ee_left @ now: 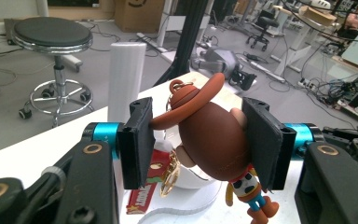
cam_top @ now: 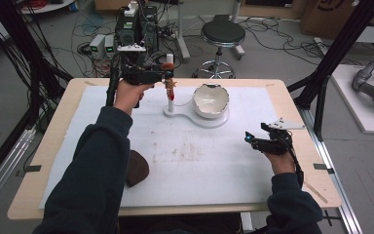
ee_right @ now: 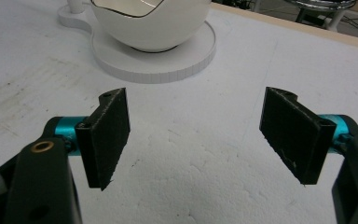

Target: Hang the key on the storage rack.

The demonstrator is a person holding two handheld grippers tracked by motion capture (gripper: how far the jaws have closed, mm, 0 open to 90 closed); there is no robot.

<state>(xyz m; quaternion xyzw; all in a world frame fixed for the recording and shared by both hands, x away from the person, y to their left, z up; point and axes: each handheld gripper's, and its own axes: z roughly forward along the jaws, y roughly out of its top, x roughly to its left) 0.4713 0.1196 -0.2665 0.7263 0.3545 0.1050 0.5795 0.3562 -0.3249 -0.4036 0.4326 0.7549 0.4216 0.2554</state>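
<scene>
The bowl [cam_top: 211,100] sits on a stand [cam_top: 209,120], right of its post [cam_top: 170,85], with the stool [cam_top: 222,34] behind the table [cam_top: 53,131].

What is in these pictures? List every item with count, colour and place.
cowboy keychain figure: one, brown with gold ring, between the left gripper's pads beside the post
white post: one, upright on the stand
stand: one, white, far middle of the mat
bowl: one, white, jagged rim, on the stand
mat: one, white, covering the table
table: one, pale wood
brown object: one, near left on the mat
stool: one, black seat, floor beyond the table
left gripper: black, closed on the figure
right gripper: black, open, low over the mat at right
</scene>
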